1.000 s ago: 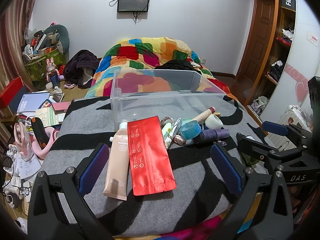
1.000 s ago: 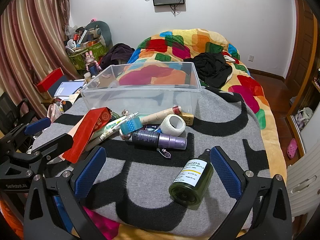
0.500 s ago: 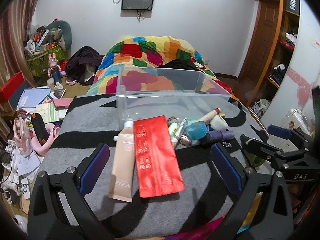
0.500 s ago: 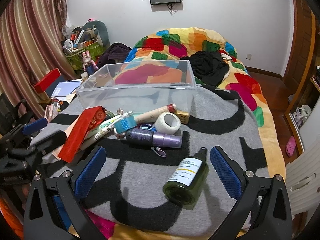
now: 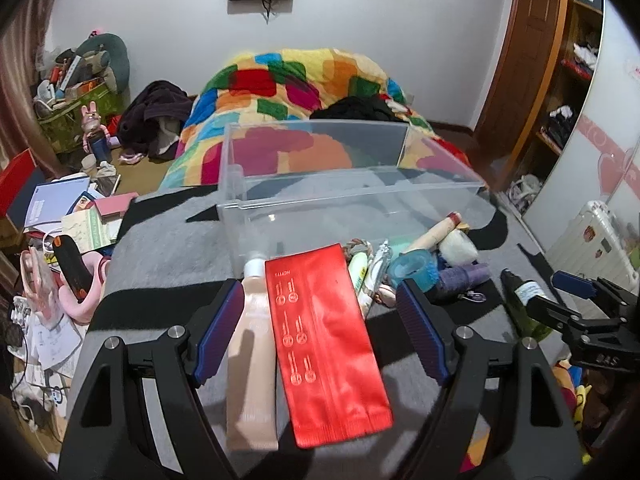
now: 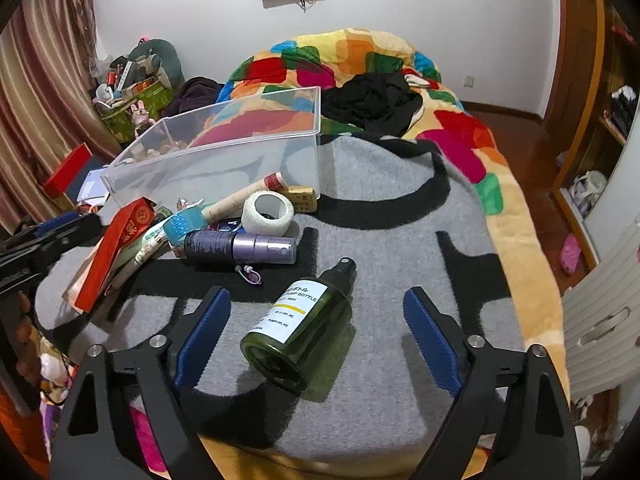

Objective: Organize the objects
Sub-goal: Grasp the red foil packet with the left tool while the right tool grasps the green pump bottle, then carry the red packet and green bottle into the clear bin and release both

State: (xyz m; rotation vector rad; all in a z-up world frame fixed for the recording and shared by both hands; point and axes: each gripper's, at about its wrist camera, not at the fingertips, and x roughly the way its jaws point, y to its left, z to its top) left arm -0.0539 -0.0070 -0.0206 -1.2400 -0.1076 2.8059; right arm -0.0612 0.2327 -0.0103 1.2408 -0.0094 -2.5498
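Observation:
A clear plastic bin [image 5: 352, 188] stands empty on the grey and black blanket [image 5: 168, 240]. In front of it lie a red pouch [image 5: 324, 340], a beige tube [image 5: 252, 356], a blue tape roll [image 5: 412, 268] and a purple spray bottle [image 6: 240, 246]. My left gripper [image 5: 322, 328] is open, its pads either side of the pouch and tube. My right gripper [image 6: 316, 336] is open, with a green pump bottle [image 6: 304, 328] lying between its pads. A white tape roll [image 6: 267, 212] and a cardboard tube [image 6: 240, 198] lie by the bin [image 6: 224, 152].
A colourful quilt [image 5: 296, 92] with dark clothes [image 6: 368, 100] lies behind the bin. Papers, a red box [image 5: 16, 184] and clutter fill the floor at left. A wardrobe and door [image 5: 532, 60] stand at right. The blanket edge drops off close below both grippers.
Both grippers have moved forward and lower. The left pads now flank the pouch and tube; the right pads now flank the green bottle. Nothing was taken hold of.

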